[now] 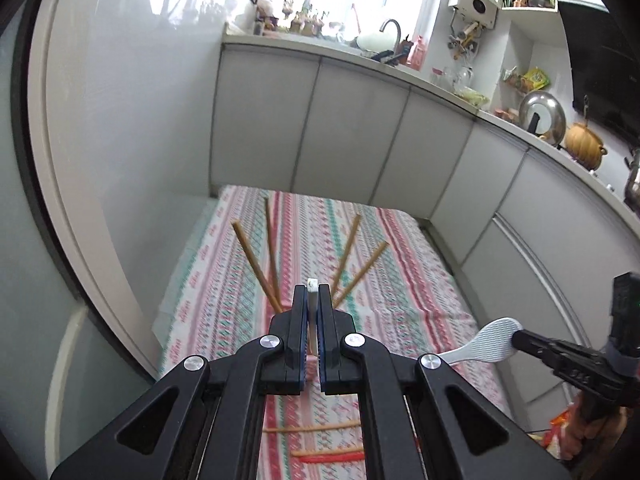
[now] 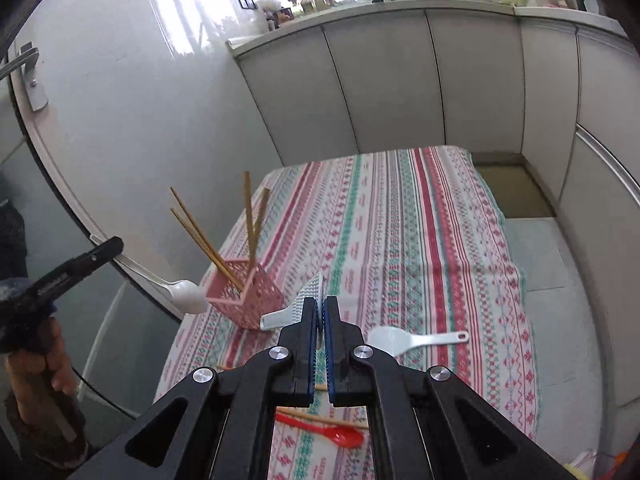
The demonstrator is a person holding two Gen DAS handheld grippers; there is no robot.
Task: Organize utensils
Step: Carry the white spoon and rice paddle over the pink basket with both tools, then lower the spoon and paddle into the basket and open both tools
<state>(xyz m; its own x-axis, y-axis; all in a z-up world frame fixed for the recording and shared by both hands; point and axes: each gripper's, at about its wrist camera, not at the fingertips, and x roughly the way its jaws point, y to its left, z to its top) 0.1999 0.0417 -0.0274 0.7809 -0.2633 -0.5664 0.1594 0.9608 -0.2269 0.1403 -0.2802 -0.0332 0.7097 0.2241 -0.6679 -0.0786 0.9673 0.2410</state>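
My left gripper [image 1: 313,294] is shut on the handle of a white spoon [image 2: 185,296], held just left of a pink basket [image 2: 244,296] with several chopsticks [image 2: 250,220] standing in it; the chopsticks [image 1: 256,262] fan out past the jaws in the left wrist view. My right gripper [image 2: 320,308] is shut on a grey rice paddle [image 2: 298,310], held above the table, right of the basket; the paddle [image 1: 486,342] also shows in the left wrist view. A white rice paddle [image 2: 412,340], a red spoon [image 2: 328,432] and loose chopsticks [image 1: 316,426] lie on the striped tablecloth [image 2: 420,240].
White cabinets [image 2: 400,88] stand behind and to the right of the table. A glossy white door [image 2: 140,120] is at the left. A counter with a sink tap [image 1: 394,28] and kitchen items runs along the back. Floor shows to the right [image 2: 552,264].
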